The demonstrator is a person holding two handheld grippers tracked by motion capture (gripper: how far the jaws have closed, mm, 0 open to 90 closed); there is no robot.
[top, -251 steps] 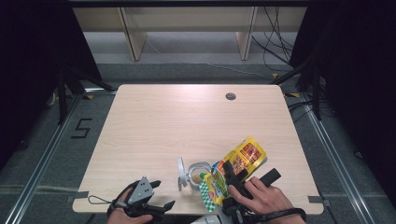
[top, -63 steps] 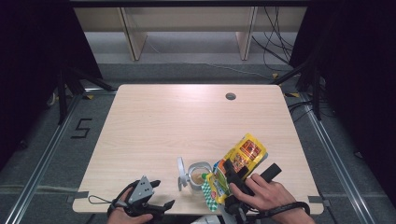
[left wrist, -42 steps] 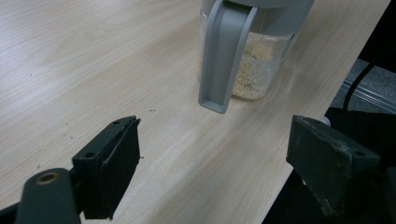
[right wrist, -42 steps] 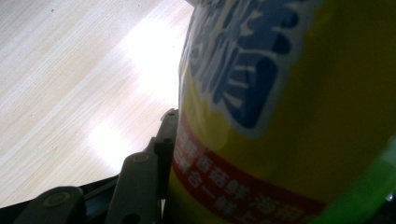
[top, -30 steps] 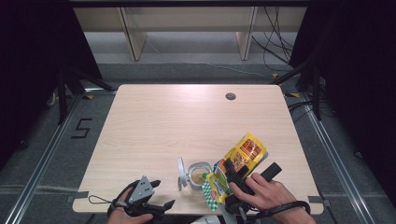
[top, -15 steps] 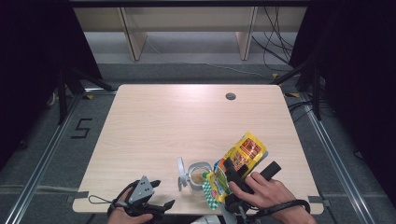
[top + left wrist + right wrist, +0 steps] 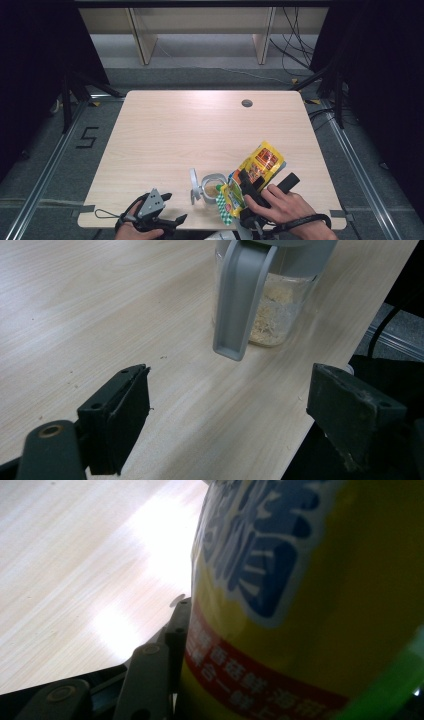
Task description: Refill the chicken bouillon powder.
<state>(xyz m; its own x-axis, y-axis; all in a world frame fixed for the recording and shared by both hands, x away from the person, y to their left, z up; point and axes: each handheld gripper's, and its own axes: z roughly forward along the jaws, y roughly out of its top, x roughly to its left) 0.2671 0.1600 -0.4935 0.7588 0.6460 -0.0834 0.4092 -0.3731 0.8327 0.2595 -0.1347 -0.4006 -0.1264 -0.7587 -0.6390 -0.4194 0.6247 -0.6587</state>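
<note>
A yellow snack bag with a green checked end leans tilted at the table's front right, and my right gripper is shut on it. Its yellow printed face looms close in the right gripper view, with one black finger pressed against it. Just left of the bag stands a clear jar with its grey flip lid swung open. The jar holds pale crumbs. My left gripper rests open at the front edge, and in its own view the left gripper faces the jar, a short way from it.
The wooden table has a round cable hole at its far right. The front edge runs close beside the jar. Shelving legs and cables stand on the floor beyond the table.
The right hand and the bag have shifted only slightly. The left gripper has stayed where it was.
</note>
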